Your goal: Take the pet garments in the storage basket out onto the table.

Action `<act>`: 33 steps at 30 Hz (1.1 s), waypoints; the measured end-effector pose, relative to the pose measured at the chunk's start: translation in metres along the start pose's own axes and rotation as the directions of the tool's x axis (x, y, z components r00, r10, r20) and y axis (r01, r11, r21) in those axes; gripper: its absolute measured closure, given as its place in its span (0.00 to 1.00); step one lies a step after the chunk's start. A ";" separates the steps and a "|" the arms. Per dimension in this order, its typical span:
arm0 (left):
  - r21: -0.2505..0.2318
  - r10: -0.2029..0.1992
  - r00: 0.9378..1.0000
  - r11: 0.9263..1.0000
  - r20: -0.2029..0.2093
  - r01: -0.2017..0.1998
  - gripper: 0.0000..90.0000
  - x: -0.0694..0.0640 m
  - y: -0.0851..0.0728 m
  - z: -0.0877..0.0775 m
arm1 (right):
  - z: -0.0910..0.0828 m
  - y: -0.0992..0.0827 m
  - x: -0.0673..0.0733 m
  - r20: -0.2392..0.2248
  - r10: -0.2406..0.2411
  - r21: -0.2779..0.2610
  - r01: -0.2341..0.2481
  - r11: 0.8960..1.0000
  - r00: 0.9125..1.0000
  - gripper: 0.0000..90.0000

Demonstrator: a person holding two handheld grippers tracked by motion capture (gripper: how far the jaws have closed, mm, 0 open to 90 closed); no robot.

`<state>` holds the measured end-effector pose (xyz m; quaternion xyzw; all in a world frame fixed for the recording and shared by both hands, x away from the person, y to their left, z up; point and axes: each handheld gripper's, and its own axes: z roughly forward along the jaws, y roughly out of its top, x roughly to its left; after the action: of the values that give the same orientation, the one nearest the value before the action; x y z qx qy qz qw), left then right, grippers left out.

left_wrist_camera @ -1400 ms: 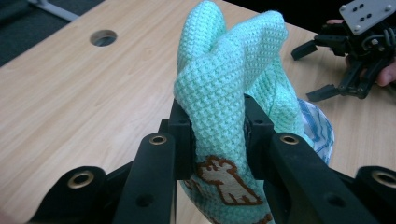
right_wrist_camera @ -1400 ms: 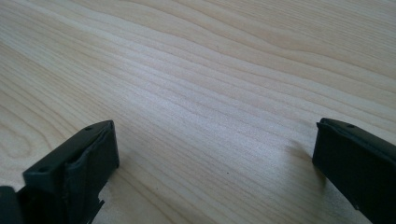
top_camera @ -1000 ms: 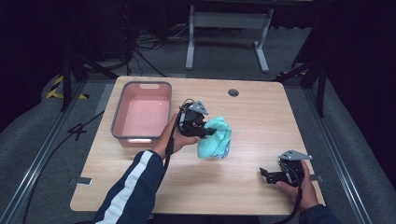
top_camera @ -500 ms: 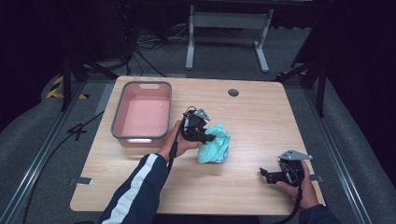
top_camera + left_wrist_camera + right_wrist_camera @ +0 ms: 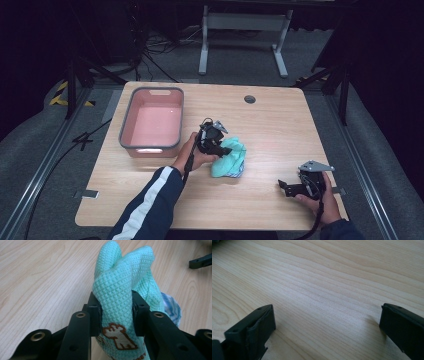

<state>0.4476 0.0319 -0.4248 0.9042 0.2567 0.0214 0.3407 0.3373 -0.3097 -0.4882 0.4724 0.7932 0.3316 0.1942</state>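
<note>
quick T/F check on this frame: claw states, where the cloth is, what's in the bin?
1. The left claw is shut on the green cloth. True.
2. The right claw holds a second cloth. False: it is open, nothing between its jaws, over bare table.
3. The pink bin holds the cloth. False: the bin looks empty; the cloth is on the table to its right.
4. The right claw sits near the table's front right corner. True.

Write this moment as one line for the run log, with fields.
left gripper: shut on green cloth | right gripper: open, over bare table | pink tub: empty, left of cloth
</note>
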 end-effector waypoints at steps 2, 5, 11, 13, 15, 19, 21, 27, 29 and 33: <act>0.004 0.000 1.000 1.000 0.000 0.000 0.73 0.000 -0.001 0.001 | 0.000 0.000 0.000 0.000 0.001 0.000 -0.001 1.000 1.000 0.01; 0.005 -0.002 1.000 1.000 -0.014 0.002 0.64 0.000 -0.001 0.002 | 0.000 0.000 0.000 0.000 0.001 0.000 -0.001 1.000 1.000 0.01; 0.016 -0.026 0.998 0.999 -0.066 0.027 0.42 0.000 -0.001 -0.001 | 0.000 0.000 0.000 0.000 0.001 0.000 -0.001 1.000 1.000 0.01; 0.008 -0.030 0.996 0.999 -0.087 0.031 0.38 0.000 0.000 -0.002 | 0.000 0.000 0.000 0.001 0.002 0.000 -0.002 1.000 1.000 0.01; -0.008 -0.042 0.995 0.999 -0.096 0.041 0.32 0.000 0.000 -0.003 | 0.000 0.000 0.000 0.001 0.002 0.000 -0.002 1.000 1.000 0.01; -0.019 -0.030 0.995 0.999 -0.100 0.028 0.26 -0.002 0.001 -0.004 | 0.000 0.000 0.000 0.001 0.002 0.000 -0.002 1.000 1.000 0.01; -0.018 -0.030 0.994 0.999 -0.104 0.028 0.26 -0.002 0.002 -0.005 | 0.000 0.000 0.000 0.001 0.002 0.000 -0.002 1.000 1.000 0.01; -0.012 0.001 0.994 1.000 -0.110 -0.002 0.24 -0.004 0.004 -0.012 | 0.000 0.000 0.000 0.000 0.002 0.000 -0.002 1.000 1.000 0.01; -0.008 0.016 0.993 1.000 -0.116 -0.017 0.24 -0.005 0.004 -0.016 | 0.000 0.000 0.000 0.001 0.002 0.000 -0.002 1.000 1.000 0.01; -0.010 0.035 0.992 0.999 -0.122 -0.037 0.24 -0.007 0.004 -0.021 | 0.000 0.000 0.000 0.000 0.002 0.000 -0.002 1.000 1.000 0.01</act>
<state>0.4390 0.0385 -0.4048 0.9036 0.2606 0.0842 0.3293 0.3371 -0.3097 -0.4881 0.4731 0.7929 0.3316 0.1938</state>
